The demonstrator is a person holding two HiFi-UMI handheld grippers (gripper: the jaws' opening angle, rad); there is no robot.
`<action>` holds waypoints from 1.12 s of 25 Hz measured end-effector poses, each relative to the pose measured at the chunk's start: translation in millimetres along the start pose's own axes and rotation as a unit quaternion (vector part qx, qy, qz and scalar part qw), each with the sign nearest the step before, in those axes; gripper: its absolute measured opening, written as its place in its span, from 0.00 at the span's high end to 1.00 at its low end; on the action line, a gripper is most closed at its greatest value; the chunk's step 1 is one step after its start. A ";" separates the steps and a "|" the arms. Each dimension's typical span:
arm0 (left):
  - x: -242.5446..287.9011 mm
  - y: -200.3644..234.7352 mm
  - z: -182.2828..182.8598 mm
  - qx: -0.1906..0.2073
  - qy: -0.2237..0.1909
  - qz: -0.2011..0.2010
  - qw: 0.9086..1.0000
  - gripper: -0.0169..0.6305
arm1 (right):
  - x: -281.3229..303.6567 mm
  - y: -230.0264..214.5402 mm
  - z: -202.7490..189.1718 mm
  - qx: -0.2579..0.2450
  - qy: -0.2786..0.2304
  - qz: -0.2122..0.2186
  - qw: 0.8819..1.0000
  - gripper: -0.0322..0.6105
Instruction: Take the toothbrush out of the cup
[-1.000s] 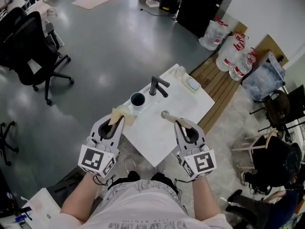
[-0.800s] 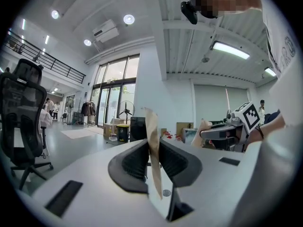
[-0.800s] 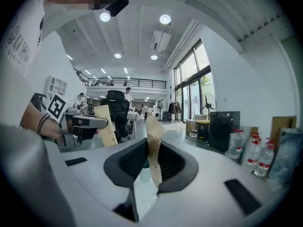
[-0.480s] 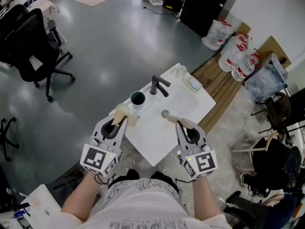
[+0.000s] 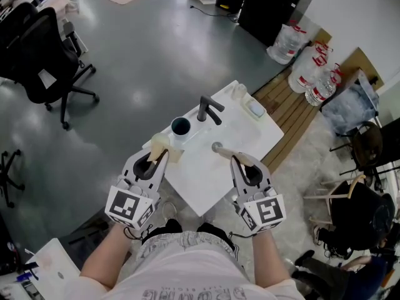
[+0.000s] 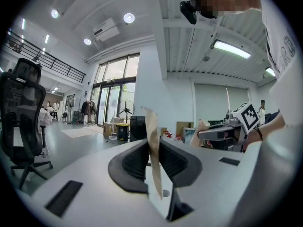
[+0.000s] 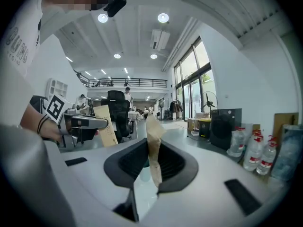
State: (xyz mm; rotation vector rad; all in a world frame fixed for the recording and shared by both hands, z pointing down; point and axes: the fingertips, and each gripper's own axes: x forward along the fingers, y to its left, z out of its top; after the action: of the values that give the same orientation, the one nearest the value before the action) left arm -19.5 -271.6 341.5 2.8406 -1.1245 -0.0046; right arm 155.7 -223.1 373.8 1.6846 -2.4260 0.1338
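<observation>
A white cup [image 5: 180,128] with a dark inside stands near the left edge of a small white table [image 5: 200,180]; I cannot make out a toothbrush in it. My left gripper [image 5: 156,156] hovers just short of the cup, shut on a beige paper strip [image 6: 152,160] that stands upright between its pads. My right gripper [image 5: 240,162] is over the table's right half, shut on a similar crumpled beige strip [image 7: 153,150]. Each gripper also shows in the other's view: the right gripper [image 6: 213,135] and the left gripper [image 7: 83,123], both with their strips.
A black faucet-like fixture [image 5: 208,110] stands right of the cup. A small round grey piece [image 5: 216,147] lies ahead of the right gripper, and a soap dish [image 5: 253,110] sits at the far corner. Office chairs [image 5: 37,61], water bottles [image 5: 309,74] and a wooden pallet [image 5: 284,111] surround the table.
</observation>
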 end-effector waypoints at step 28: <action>-6.7 8.4 -1.0 -0.003 0.000 0.008 1.000 0.86 | 12.0 11.5 -2.4 -0.005 0.012 0.011 1.000 0.85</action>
State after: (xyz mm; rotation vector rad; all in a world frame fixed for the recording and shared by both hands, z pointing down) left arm -30.1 -273.0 343.0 2.8263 -1.1455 -0.0081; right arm 141.1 -229.7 378.9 1.6438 -2.4240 0.1442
